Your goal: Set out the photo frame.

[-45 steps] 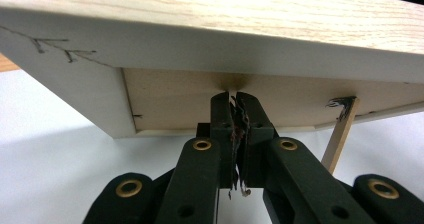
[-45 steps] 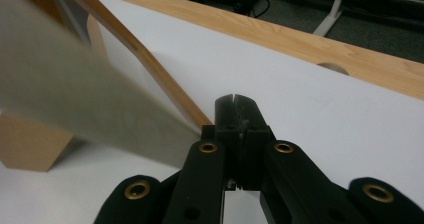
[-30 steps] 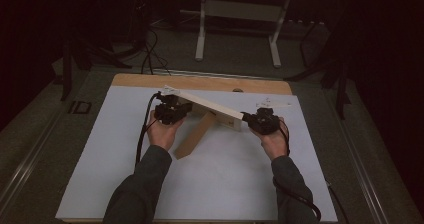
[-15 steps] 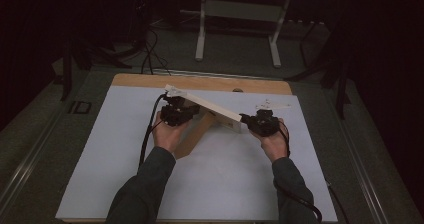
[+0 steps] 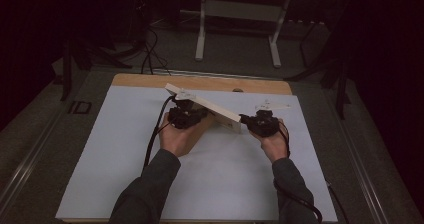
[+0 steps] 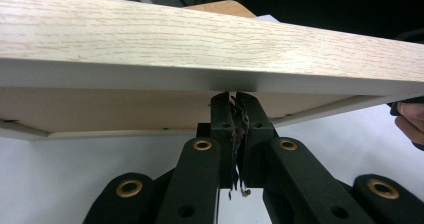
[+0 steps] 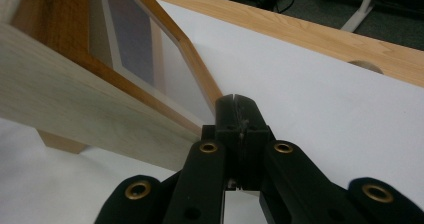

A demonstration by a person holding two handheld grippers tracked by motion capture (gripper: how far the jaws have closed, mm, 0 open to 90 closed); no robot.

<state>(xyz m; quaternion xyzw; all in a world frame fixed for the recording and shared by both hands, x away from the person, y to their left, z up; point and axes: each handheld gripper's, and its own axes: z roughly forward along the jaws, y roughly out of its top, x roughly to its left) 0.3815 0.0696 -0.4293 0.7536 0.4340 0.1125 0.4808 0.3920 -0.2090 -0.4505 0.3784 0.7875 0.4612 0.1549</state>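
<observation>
Two hand-held grippers at a pale wooden picture frame over a white table sheet.

In the high view's centre, the flat, light-grained wooden picture frame (image 5: pixel 205 106) slants from upper left to lower right, raised off the smooth white sheet (image 5: pixel 100 154) that covers the tan wooden tabletop (image 5: pixel 145 80). The left gripper (image 6: pixel 233 100), matt black with brass rivets, has its jaws pressed together under the frame's edge. The right gripper (image 7: pixel 236 104), jaws likewise pressed together, sits at the frame's lower right corner; whether it touches is unclear.

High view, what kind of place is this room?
Probably a lab or workshop recording station: a white-covered work table, cables on the grey floor, and a metal stand in the dark behind.
</observation>
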